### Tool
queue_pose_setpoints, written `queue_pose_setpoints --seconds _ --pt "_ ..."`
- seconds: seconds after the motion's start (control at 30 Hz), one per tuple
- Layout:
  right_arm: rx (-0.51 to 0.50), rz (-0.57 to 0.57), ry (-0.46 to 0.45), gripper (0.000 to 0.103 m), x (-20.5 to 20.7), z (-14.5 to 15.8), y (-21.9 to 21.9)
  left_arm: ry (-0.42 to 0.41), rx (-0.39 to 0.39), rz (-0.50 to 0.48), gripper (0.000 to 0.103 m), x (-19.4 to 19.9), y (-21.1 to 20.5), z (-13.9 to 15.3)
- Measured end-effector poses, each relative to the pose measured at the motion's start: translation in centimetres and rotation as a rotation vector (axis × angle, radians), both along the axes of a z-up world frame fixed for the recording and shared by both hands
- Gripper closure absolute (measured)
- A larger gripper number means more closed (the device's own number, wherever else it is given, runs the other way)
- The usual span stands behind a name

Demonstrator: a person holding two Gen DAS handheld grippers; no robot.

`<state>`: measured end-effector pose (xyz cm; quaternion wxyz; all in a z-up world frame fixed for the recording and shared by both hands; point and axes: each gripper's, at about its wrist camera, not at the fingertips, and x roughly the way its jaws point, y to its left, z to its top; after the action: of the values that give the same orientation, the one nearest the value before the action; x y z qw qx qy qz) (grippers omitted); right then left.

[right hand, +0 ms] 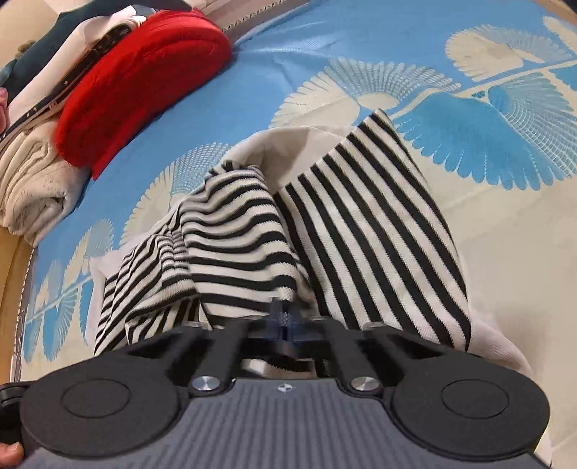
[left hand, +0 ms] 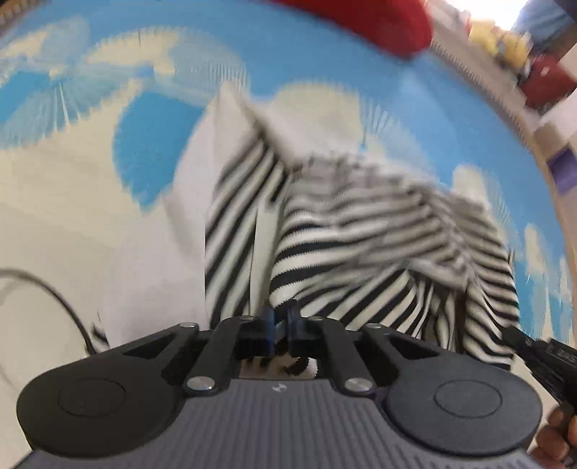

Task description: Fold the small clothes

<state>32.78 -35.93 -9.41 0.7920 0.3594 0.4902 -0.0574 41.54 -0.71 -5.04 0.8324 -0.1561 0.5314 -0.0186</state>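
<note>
A black-and-white striped garment [left hand: 360,245] lies bunched on a blue and cream patterned cloth [left hand: 270,61]. It also shows in the right wrist view [right hand: 360,231], with a plain white layer under it. My left gripper [left hand: 283,317] is shut on the striped fabric at its near edge; the view is blurred by motion. My right gripper [right hand: 285,317] is shut on the striped fabric at its near edge too. The other gripper's black finger [left hand: 533,346] shows at the lower right of the left wrist view.
A folded red garment [right hand: 144,83] sits at the far left on a stack with a cream knit [right hand: 32,191] and a white and dark piece [right hand: 65,47]. The red one also shows in the left wrist view [left hand: 368,21]. A black cable [left hand: 61,299] runs at the left.
</note>
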Motion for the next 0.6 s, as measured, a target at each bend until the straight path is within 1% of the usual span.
queue_pose_setpoints --seconds 0.03,0.1,0.13,0.17,0.2,0.23,0.27,0.3,0.33,0.37,0.4,0.43,0.47,0.5,0.53,0.57,0.6 --pt "-0.008 -0.026 -0.025 0.102 -0.3 0.6 -0.3 -0.054 0.013 0.004 0.098 -0.1 0.0 0.9" --pt "-0.013 -0.117 -0.115 0.102 -1.3 2.8 -1.5 -0.128 0.022 0.011 0.098 -0.3 0.3 2.2" --pt "-0.02 -0.154 -0.177 0.102 -1.9 4.2 -2.2 -0.14 0.015 0.015 0.098 -0.4 0.5 2.6" --pt "-0.039 -0.173 -0.22 0.102 -2.4 5.2 -2.7 -0.135 0.007 0.014 0.098 -0.3 0.7 2.5" --pt "-0.066 -0.181 -0.242 0.102 -2.9 6.0 -3.1 -0.108 0.013 0.007 0.098 -0.1 0.8 2.1" --pt "-0.069 -0.175 -0.221 0.102 -3.1 5.9 -3.3 -0.071 0.039 0.004 0.098 0.0 0.9 1.6" --pt "-0.06 -0.158 -0.173 0.102 -3.0 5.2 -3.5 -0.029 0.068 0.009 0.098 0.1 1.1 0.9" --pt "-0.032 -0.12 -0.082 0.102 -2.6 3.6 -3.3 0.022 0.082 0.017 0.097 0.3 1.4 0.1" --pt "0.007 -0.079 -0.007 0.102 -2.3 2.0 -2.9 0.078 0.076 0.021 0.094 0.4 1.8 -0.8" --pt "0.052 -0.047 0.057 0.101 -2.1 0.4 -2.4 0.116 0.061 0.01 0.091 0.4 2.0 -1.3" --pt "0.068 -0.03 0.109 0.098 -1.9 -0.7 -1.9 0.131 0.057 -0.004 0.089 0.4 2.2 -1.3" --pt "0.048 -0.012 0.131 0.096 -1.6 -1.0 -1.4 0.121 0.071 -0.012 0.085 0.4 2.3 -0.9" --pt "0.021 0.007 0.128 0.096 -1.3 -0.9 -1.0 0.106 0.093 -0.021 0.073 0.4 2.2 -0.5" --pt "-0.012 0.017 0.116 0.095 -1.1 -0.6 -0.8 0.081 0.114 -0.024 0.068 0.5 2.1 0.0" --pt "-0.038 0.006 0.108 0.092 -1.0 -0.1 -0.8 0.022 0.13 -0.016 0.063 0.3 2.1 1.0" --pt "-0.054 -0.02 0.089 0.086 -1.0 0.5 -1.1 -0.044 0.135 -0.01 0.062 0.0 1.9 1.9" --pt "-0.063 -0.05 0.053 0.084 -1.1 1.2 -1.4 -0.093 0.121 -0.018 0.061 -0.5 1.6 2.6"
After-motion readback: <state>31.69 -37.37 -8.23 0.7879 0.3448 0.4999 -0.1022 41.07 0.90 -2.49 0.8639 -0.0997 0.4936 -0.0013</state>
